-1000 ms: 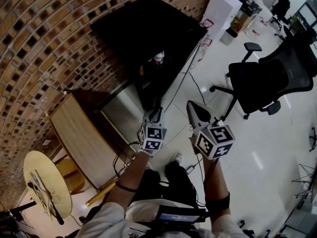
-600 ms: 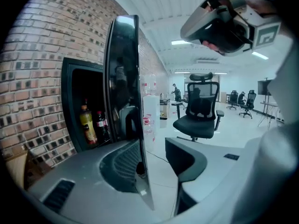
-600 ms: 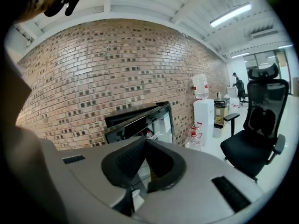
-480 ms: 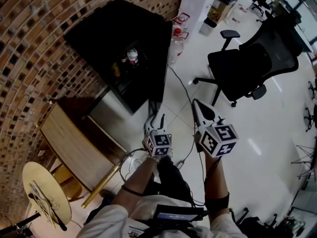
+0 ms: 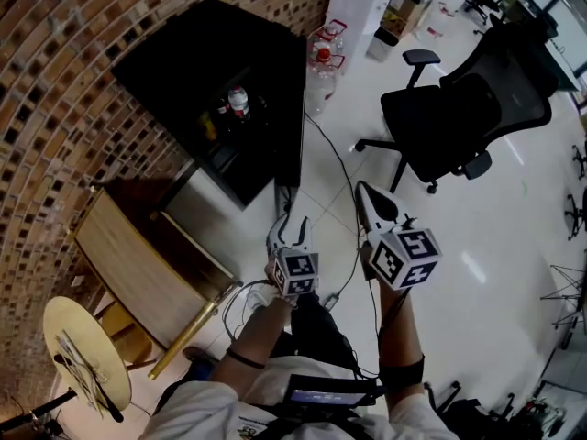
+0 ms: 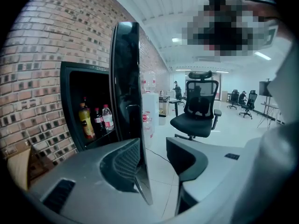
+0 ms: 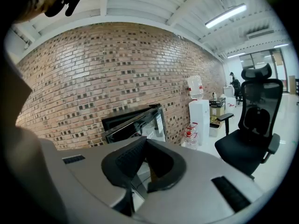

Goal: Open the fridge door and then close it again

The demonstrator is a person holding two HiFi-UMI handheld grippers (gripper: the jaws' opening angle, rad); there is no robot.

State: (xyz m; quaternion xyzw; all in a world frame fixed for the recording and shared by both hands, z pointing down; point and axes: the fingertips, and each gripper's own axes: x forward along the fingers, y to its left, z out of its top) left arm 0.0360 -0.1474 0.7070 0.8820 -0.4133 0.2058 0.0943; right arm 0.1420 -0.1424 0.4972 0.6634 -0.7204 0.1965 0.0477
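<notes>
A black fridge [image 5: 197, 58] stands against the brick wall with its door [image 5: 292, 99] swung wide open. Several bottles [image 5: 237, 102] show on a shelf inside. My left gripper [image 5: 292, 223] hangs low, just short of the door's bottom corner. In the left gripper view its jaws [image 6: 154, 146] are opening. The door's free edge [image 6: 127, 92] runs down into the gap beside the left finger [image 6: 124, 164], and no pad presses on it. To the right, my right gripper [image 5: 364, 191] is shut with nothing in it. In its own view the fingertips [image 7: 145, 141] meet in front of the fridge [image 7: 135, 118].
A black office chair [image 5: 449, 117] stands on the white floor to the right. A white water dispenser [image 5: 359, 3] and water jugs [image 5: 321, 55] are by the far wall. A wooden cabinet [image 5: 138, 264] and a round yellow table [image 5: 78, 346] sit at the left. A cable [image 5: 341, 168] crosses the floor.
The left jaws have spread from nearly shut to wide apart. The fridge door has swung further open. Both grippers have shifted away from the fridge body.
</notes>
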